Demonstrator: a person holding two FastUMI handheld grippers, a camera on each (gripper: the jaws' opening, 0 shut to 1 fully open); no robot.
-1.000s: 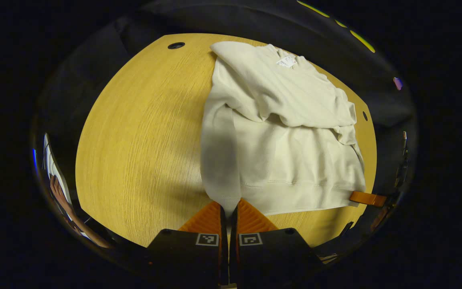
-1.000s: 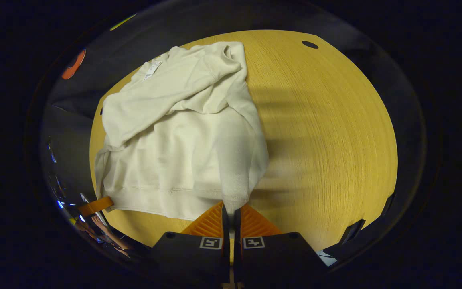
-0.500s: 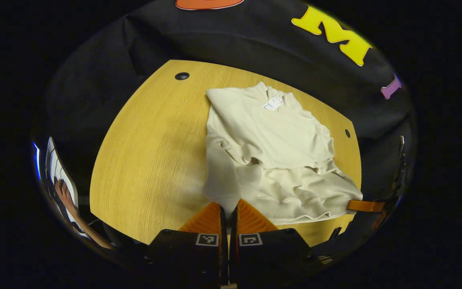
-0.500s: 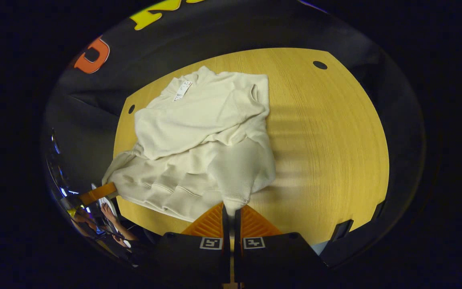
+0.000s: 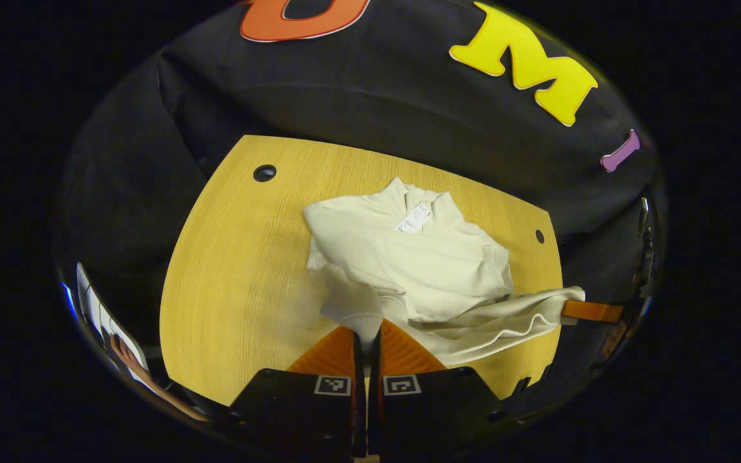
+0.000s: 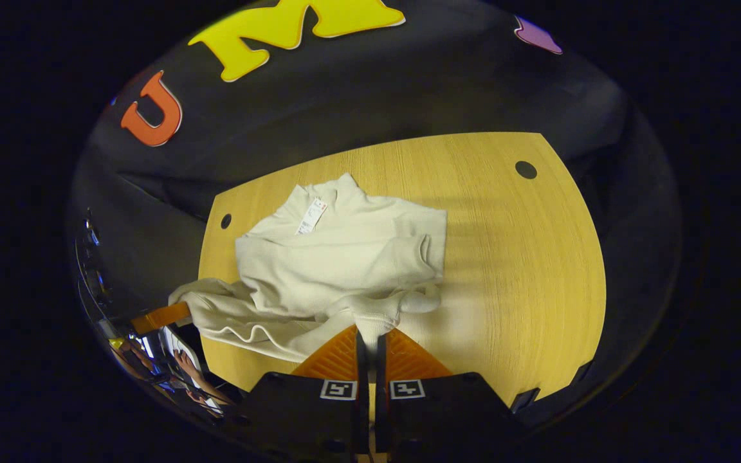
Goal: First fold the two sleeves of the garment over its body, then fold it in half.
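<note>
Clearly the cream garment (image 5: 422, 263) is soft, thick knit: it sags and ripples wherever it hangs unsupported, so it looks light but floppy, and I judge it needs a hold at two well-separated points on one edge to keep that edge straight. The ribbed hem (image 5: 473, 334) is the sensible place, since the rib is firmer and less likely to slip out of a pinch.

The garment lies on the yellow desk (image 5: 235, 257), collar and label (image 5: 413, 217) at the far end. Sleeve cloth lies across the body (image 6: 345, 257), and the near part is raised off the desk and bunched toward the collar, which fits the fold in half being under way.

The left hand-held gripper (image 5: 366, 334) has its fingers pressed together on the near left corner of the hem, cloth rising out from between them. The right hand-held gripper (image 6: 370, 335) likewise pinches the near right corner of the hem. In each view the other gripper's finger sits at the hem's opposite end, at the right edge (image 5: 592, 312) and at the left edge (image 6: 159, 316), with the hem stretched and drooping between the two.

Both are held above the desk, angled down and forward toward the collar, well apart across the garment's width.
</note>
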